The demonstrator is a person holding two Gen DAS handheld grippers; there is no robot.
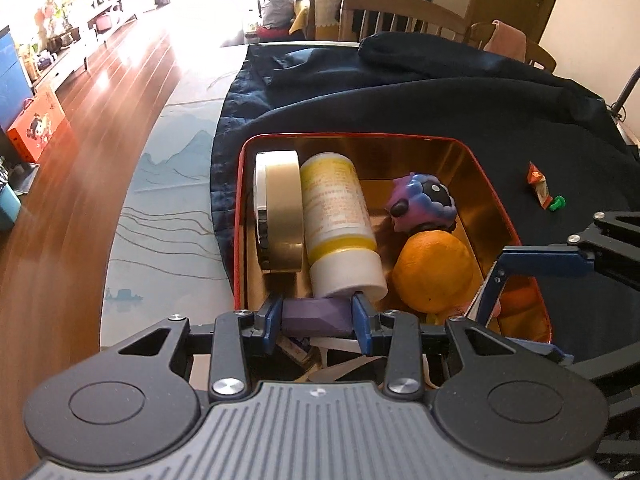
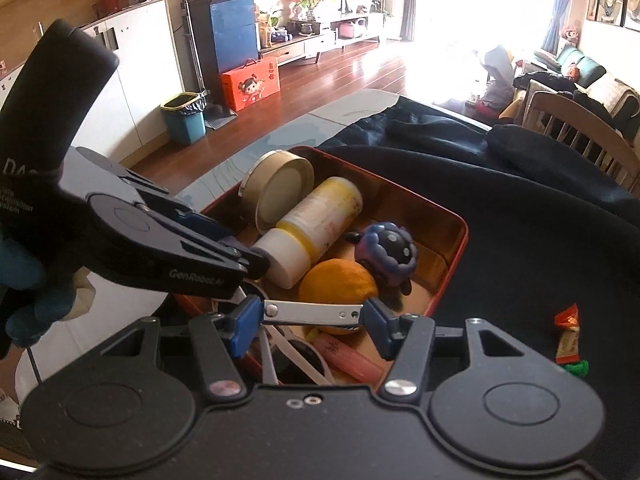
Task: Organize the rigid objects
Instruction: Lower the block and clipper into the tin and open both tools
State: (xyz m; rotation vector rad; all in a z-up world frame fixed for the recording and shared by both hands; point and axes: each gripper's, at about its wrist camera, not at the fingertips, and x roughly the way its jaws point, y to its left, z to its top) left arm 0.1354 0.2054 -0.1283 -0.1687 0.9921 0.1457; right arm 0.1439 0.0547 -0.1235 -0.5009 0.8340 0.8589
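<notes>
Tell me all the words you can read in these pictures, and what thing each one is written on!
"GenRobot.AI": on the black arm of the left gripper, seen from the right wrist.
"DAS" and small lines below: on the black handle; partly cut off, too small to read.
Print on the yellow bottle: too blurred to read.
Characters on the orange gift box: too small to read.
Candy wrapper: unreadable.

Dark cloth [image 1: 440, 104] covers the table; wooden chair [image 1: 400, 16] behind it; teal bin [image 2: 186, 118], orange gift box [image 2: 250, 84], blue cabinet [image 2: 234, 40] across the floor.
</notes>
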